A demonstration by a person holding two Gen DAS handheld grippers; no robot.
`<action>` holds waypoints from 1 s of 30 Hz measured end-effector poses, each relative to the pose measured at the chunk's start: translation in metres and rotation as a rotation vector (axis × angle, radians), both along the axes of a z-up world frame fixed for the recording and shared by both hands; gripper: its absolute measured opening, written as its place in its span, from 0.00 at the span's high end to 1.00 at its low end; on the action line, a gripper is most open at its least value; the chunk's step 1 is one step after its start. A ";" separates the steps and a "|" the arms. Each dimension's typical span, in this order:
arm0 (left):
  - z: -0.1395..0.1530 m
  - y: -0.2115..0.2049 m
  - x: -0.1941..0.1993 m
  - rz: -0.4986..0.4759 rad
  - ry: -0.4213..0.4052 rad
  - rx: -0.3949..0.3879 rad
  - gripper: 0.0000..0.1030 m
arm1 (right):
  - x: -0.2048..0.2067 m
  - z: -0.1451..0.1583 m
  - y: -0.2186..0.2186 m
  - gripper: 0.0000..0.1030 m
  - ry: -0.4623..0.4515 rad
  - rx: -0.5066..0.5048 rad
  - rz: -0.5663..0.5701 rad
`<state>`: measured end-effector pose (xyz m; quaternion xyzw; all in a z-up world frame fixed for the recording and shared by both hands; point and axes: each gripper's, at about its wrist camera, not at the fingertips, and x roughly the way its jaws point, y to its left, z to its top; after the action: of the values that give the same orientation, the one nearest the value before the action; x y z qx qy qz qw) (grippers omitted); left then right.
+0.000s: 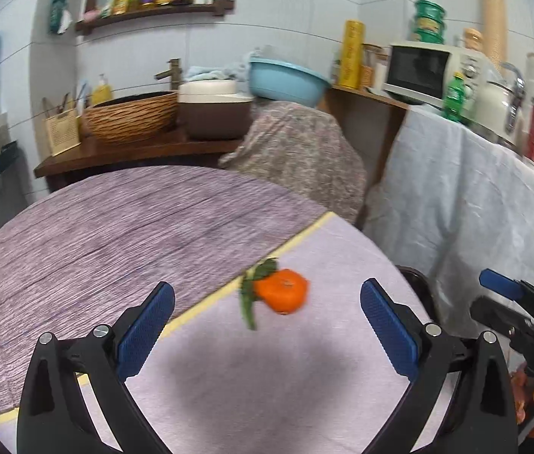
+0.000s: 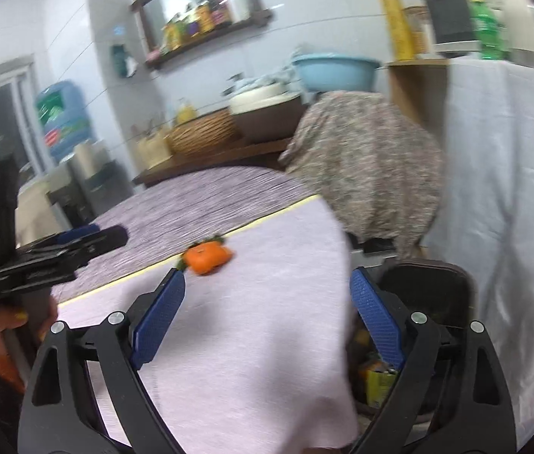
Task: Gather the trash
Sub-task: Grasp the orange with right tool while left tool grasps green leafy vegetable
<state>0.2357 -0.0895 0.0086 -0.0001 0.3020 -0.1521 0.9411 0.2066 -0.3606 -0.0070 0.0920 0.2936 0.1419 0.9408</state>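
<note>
— Since both tongs hang spread with nothing between the pads, what's left to collect?

— Hard to say. The left gripper (image 1: 267,335) and the right gripper (image 2: 267,325) hover over the round table (image 1: 96,227), empty. Only an orange with leaves (image 1: 282,289) lies there, near the cloth's yellow edge.

— And the trash?

— Probably in the dark bin (image 2: 425,280) just beside the table, under the right tongs; wrappers show inside.
</note>
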 end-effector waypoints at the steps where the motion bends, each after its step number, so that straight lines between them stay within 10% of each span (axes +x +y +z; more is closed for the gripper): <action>1: -0.002 0.008 0.003 0.018 0.008 -0.005 0.05 | 0.005 -0.001 0.011 0.14 0.013 -0.021 0.028; 21: -0.033 0.064 0.027 0.153 0.120 0.011 0.25 | 0.105 -0.048 0.113 0.17 0.225 -0.259 0.244; 30: -0.042 0.063 0.031 0.141 0.151 0.005 0.26 | 0.133 -0.067 0.120 0.62 0.290 -0.240 0.265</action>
<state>0.2668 -0.0260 -0.0336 -0.0305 0.3719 -0.0842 0.9240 0.3400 -0.2410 -0.0743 -0.0406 0.4500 0.2136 0.8662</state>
